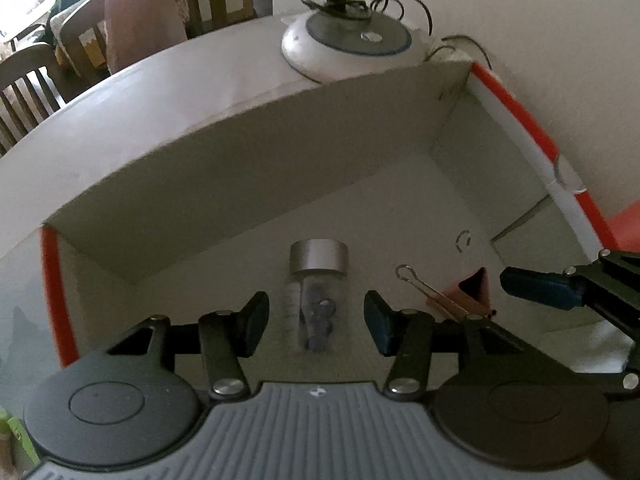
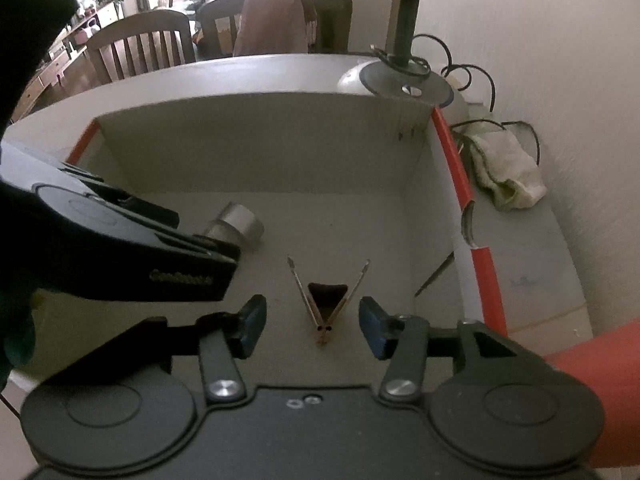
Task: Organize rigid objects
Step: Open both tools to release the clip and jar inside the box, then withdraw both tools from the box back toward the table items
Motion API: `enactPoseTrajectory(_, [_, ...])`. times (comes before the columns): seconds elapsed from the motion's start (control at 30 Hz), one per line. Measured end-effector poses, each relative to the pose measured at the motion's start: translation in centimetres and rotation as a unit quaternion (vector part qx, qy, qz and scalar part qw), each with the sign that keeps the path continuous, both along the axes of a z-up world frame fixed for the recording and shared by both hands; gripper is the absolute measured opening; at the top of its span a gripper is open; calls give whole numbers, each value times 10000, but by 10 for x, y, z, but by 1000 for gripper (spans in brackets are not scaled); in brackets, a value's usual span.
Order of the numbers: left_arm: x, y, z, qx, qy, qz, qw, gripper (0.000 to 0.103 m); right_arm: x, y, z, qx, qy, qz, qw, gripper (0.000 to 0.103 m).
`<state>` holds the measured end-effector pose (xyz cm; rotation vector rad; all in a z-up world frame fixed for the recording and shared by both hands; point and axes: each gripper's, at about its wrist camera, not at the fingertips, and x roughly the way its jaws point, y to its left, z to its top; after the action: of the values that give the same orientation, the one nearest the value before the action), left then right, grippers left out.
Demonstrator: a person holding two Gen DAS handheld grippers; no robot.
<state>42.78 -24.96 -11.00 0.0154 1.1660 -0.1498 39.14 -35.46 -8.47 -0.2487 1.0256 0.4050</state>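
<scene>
Take the open cardboard box (image 1: 248,152) with the orange-red edges as your landmark: both of your tools hang over its floor, pointing steeply down into it.

Your left gripper (image 1: 316,322) has its jaws released, with a clear gap on each side of the small vial (image 1: 316,292) that lies on the box floor between them. Neither pad touches it, so it rests there on its own weight. The vial is a clear cylinder with a brushed silver cap pointing toward the far wall of the box, and small dark round pieces sit inside; what they are is too blurred to tell. Lying on its side, it may roll if nudged.

Your right gripper (image 2: 312,328) is likewise let go, its jaws standing apart on either side of the binder clip (image 2: 326,300). The clip sits on the box floor nearer the right wall than the vial, just beside it, with its two thin wire handles splayed upward in a V and its dark folded metal body between them. Nothing is grasped.

Both rigid items appear to be set down inside the box, which suits the sorting job. Outside the box, beyond its far wall, stands a round lamp base (image 1: 346,46); a crumpled cloth (image 2: 504,168) lies past the right wall.
</scene>
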Motion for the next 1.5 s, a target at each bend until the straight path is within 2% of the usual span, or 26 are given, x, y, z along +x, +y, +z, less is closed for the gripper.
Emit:
enactPoseTrajectory(0.17, [-13,4,16,-8,-215,119,9997,51,-12,-1,12,95,-142,48,9998,61])
enactPoseTrajectory(0.9, [-93,40,73,-249,-1015,460,9935,51,-76,6,70,651,-718,478,9941,71])
enactPoseTrajectory(0.97, [-102,46,78,-314,-1077,518,9923,57,-82,9,75,691,-749,500,9935,73])
enactPoseTrajectory(1.0, [-107,50,81,-358,-1129,558,9914,65,-85,11,77,720,-755,516,9932,73])
enactPoseTrajectory(1.03, [-113,53,84,-383,-1182,579,9906,67,-89,13,79,741,-768,537,9928,73])
enactPoseTrajectory(1.2, [-138,73,96,-497,-1352,650,9874,67,-106,26,88,815,-854,549,9915,77])
enactPoseTrajectory(1.5, [-185,113,108,-463,-1595,723,9834,68,-142,52,93,1032,-890,511,9894,85])
